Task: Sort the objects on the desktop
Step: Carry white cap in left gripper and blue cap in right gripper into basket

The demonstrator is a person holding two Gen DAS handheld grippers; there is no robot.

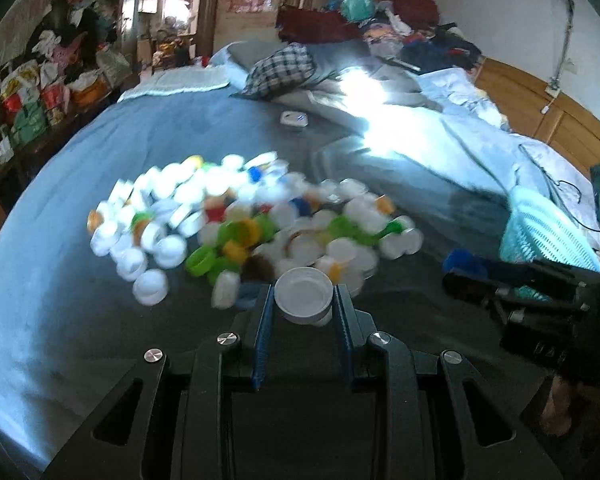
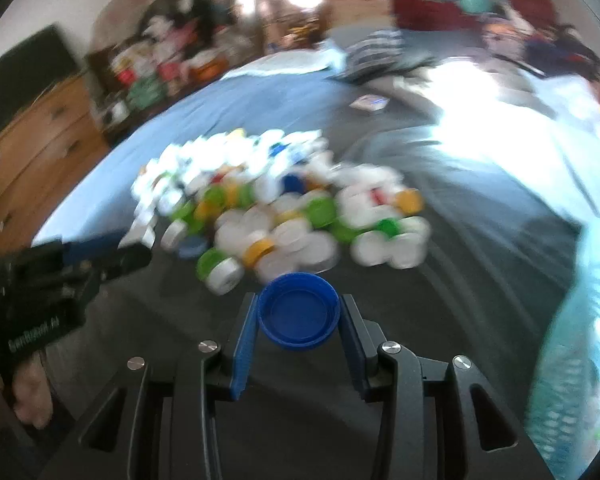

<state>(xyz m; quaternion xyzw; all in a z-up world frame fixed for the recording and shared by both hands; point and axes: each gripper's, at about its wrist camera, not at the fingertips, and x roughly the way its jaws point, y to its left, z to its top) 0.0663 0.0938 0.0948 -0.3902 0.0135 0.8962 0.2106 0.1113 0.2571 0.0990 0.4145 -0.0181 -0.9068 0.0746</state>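
Bottle caps (image 1: pixel 252 220), mostly white with some green, yellow, blue and red ones mixed in, are lying in a loose heap on a bed covered by a grey-blue sheet (image 1: pixel 100 152). The left gripper (image 1: pixel 303 300) is pinching a white cap (image 1: pixel 303 294) between its blue-padded fingers, open side facing up, just in front of the near edge of the heap. The right gripper (image 2: pixel 298 312) is holding a blue cap (image 2: pixel 298 310) the same way, hollow side up, also at the near edge of the pile. A pale turquoise mesh basket (image 1: pixel 548 236) is sitting on the bed to the right of the heap. A checked pillow (image 1: pixel 280 70) and rumpled bedding are lying farther back. Both views are blurring with motion.
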